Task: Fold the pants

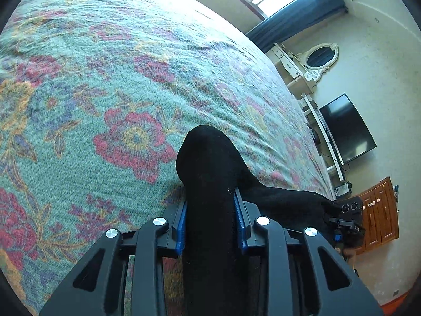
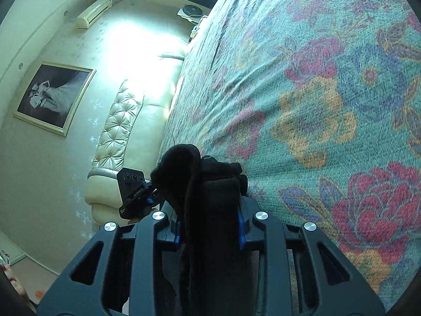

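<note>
The black pants (image 1: pixel 210 173) are bunched between the blue pads of my left gripper (image 1: pixel 210 216), which is shut on them above the floral bedspread (image 1: pixel 118 79). The cloth stretches right toward my right gripper, which shows at the right edge of the left wrist view (image 1: pixel 347 223). In the right wrist view, my right gripper (image 2: pixel 210 226) is shut on a thick fold of the pants (image 2: pixel 200 179), held above the bed. My left gripper shows beyond it on the left (image 2: pixel 134 192). The rest of the pants hangs below, hidden.
The bed with the teal floral bedspread (image 2: pixel 315 92) fills most of both views. A cream tufted headboard (image 2: pixel 118 121) and framed picture (image 2: pixel 52 94) lie beyond one side. A TV (image 1: pixel 347 129), a white dresser with a mirror (image 1: pixel 319 56) and a wooden cabinet (image 1: pixel 379 210) lie beyond the other.
</note>
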Demonstrator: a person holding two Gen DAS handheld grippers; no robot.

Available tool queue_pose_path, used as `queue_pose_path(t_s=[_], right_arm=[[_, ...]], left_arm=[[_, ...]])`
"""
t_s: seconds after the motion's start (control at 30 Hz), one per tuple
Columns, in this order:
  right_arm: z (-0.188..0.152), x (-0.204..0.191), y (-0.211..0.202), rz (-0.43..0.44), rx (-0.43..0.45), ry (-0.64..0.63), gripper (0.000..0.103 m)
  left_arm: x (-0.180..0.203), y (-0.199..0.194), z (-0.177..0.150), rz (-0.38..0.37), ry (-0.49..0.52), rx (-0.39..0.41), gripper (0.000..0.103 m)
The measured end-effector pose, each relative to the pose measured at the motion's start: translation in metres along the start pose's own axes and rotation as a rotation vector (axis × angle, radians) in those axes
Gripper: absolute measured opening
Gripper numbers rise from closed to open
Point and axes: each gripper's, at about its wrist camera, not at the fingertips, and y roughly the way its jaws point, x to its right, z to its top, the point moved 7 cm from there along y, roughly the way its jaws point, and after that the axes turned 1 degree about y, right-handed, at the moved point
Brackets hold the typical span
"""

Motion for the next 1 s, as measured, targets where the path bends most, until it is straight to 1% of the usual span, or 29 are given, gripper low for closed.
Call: queue_pose_path(t_s=[0.27, 0.57, 0.83, 1.0], right_arm=[[0.033, 0.000, 0.015, -0.007, 0.004, 0.007, 0.028], [0.060, 0.012, 0.029, -0.004, 0.009, 0.035, 0.028], [0.071, 0.024, 0.036, 0.005, 0.009, 0.065, 0.028], [0.072, 0.033, 0.037, 0.025, 0.016, 0.093, 0.028]], left_arm=[[-0.002, 0.012, 0.028, 0.038, 0.025, 0.006, 0.030], [-0.010, 0.025, 0.057, 0.061, 0.018, 0.019, 0.030], [-0.018, 0.037, 0.068, 0.058, 0.002, 0.016, 0.030], [-0.021, 0.037, 0.068, 0.054, -0.001, 0.017, 0.030]])
